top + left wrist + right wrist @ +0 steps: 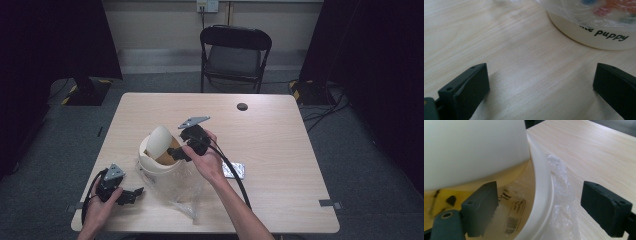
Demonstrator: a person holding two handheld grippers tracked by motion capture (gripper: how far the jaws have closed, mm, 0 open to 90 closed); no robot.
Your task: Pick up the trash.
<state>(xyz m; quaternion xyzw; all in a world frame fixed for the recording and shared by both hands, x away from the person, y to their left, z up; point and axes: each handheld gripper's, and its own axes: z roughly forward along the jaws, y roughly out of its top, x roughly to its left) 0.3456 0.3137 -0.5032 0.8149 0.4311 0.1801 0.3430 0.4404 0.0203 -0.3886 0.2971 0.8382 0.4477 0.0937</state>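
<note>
On the pale wooden desk (280, 130) stands a cream-white round plastic bin (155, 167) with a swinging dome lid (161, 139) tilted open, left of the desk's middle and toward the near edge. A clear plastic bag (187, 192) lines it and spills out over the desk on the near right side. The left gripper view shows black lettering ending in "puppy" on the bin's lower wall (599, 37), under the crinkled bag (599, 12).

The right gripper (176, 153), held in the person's right hand (207, 160), is at the bin's right rim. In the right gripper view its fingers (482, 207) stand apart and straddle the white rim (541, 195): one finger is inside the bin, in front of a yellowish packet with a barcode label (514, 220), while the other is outside, above the bag (561, 195) and the desk. They are clamped on nothing.

The left gripper (131, 196) rests in the person's left hand (102, 207) at the near left corner of the desk, just left of the bin. Its fingers (469, 87) are spread wide with only bare wood between them.

A small silvery foil packet (234, 170) lies flat to the right of the right forearm. A small black round disc (242, 106) sits near the far edge. Beyond the desk stands a black folding chair (235, 55).
</note>
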